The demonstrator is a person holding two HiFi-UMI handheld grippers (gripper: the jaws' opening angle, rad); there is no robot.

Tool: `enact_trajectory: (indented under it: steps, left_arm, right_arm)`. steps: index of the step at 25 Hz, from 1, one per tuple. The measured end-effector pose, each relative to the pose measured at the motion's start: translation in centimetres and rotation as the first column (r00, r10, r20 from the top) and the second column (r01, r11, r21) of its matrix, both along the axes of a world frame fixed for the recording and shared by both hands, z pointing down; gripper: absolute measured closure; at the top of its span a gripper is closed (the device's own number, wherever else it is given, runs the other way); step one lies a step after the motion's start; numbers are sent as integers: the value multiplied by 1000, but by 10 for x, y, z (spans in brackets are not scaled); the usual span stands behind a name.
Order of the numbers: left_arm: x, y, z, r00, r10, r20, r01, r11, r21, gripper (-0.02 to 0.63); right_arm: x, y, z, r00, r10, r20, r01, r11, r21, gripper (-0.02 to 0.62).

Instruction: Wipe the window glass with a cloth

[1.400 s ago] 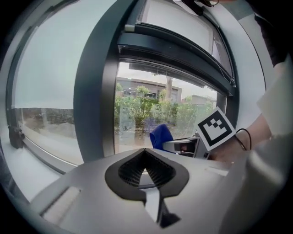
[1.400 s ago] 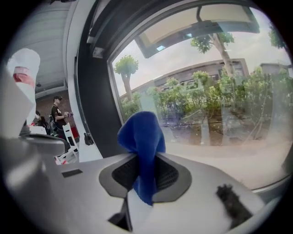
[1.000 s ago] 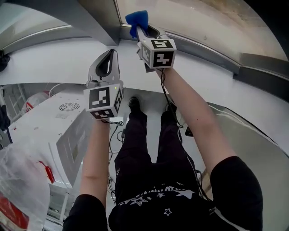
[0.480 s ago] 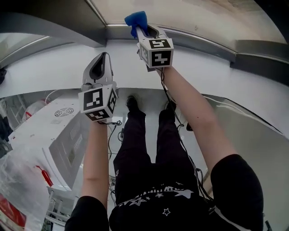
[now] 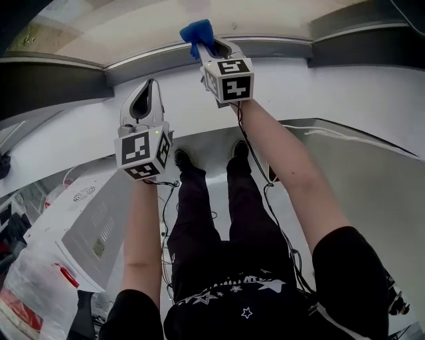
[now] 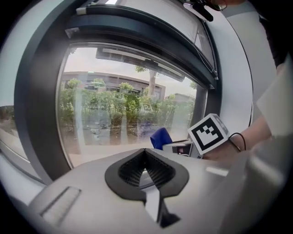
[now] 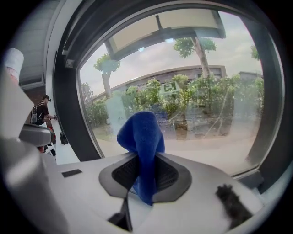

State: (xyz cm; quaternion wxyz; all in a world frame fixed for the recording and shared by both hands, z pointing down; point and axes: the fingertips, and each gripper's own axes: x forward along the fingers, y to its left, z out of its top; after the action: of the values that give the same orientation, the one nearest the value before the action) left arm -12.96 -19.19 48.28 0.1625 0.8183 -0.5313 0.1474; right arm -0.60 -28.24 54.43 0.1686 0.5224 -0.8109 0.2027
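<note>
Head view, far left: a plastic bag (image 5: 26, 292) and a white box (image 5: 80, 226) with vent slots, low down beside the person's left arm. Left gripper (image 5: 149, 85) is raised in front of the white wall (image 5: 345, 99) below the window, tips pointing up toward the frame (image 5: 279, 48). In the left gripper view its jaws (image 6: 145, 157) are pressed together with nothing between them, aimed at the glass (image 6: 119, 114) but clearly short of it. The dark frame (image 6: 36, 114) curves round the pane on that side. Trees and a building show through.

Middle: legs (image 5: 219, 219) in black trousers hang below, with cables trailing beside them.

Right: right gripper (image 5: 204, 45) is held higher than the left, with its tips up at the bottom edge of the glass (image 5: 279, 16). Its cube (image 5: 228, 78) faces the camera. The jaws are clamped on a blue cloth (image 5: 197, 30). In the right gripper view the cloth (image 7: 142, 137) is pinched in the middle between the ribbed pads of the gripper (image 7: 145, 176). One fold stands up above the tips and a short tail hangs down behind. The cloth sits right in front of the lower part of the glass (image 7: 206, 105); whether it touches the pane cannot be told. The left gripper view shows the same cloth (image 6: 160, 137) just by the pane, with the cube (image 6: 209, 132) behind it. The dark frame (image 7: 73, 105) is at left in the right gripper view, with a distant person (image 7: 42, 112) beyond it.
</note>
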Motion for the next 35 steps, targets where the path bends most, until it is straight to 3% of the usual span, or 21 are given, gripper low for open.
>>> enact_trajectory:
  steps: [7,14,23,26,29,35]
  left_arm:
    - [108,-18,4,995,100,-6,-100,995,-12,597]
    - [212,-35,8,981,195,3,-195,981,-8,597]
    - [304,-33,13,958,287,0,-287,958,-10,597]
    - [314,-28,13,954,299,-2,-299,954,-7,597]
    - [305,-24,16,958,287,-3,-287,958,-8,597]
    - [237,-20,20,978,207,-22,-207,978,0,597]
  right_arm:
    - [140,6,1,989,143,-23,-144,990,-14,520]
    - [270,8,2,955,295,-17,-295,955,-14,520]
    - [385,15,10,898,440,-3,-440,898,-29,520]
    - [396,19,13,892,452,-13,-452,892,-33,520]
    - [383,22,18,902,432,-17,-432,901,-38,520]
    - [301,30,15,941,338,-22,-339,940,-42,520]
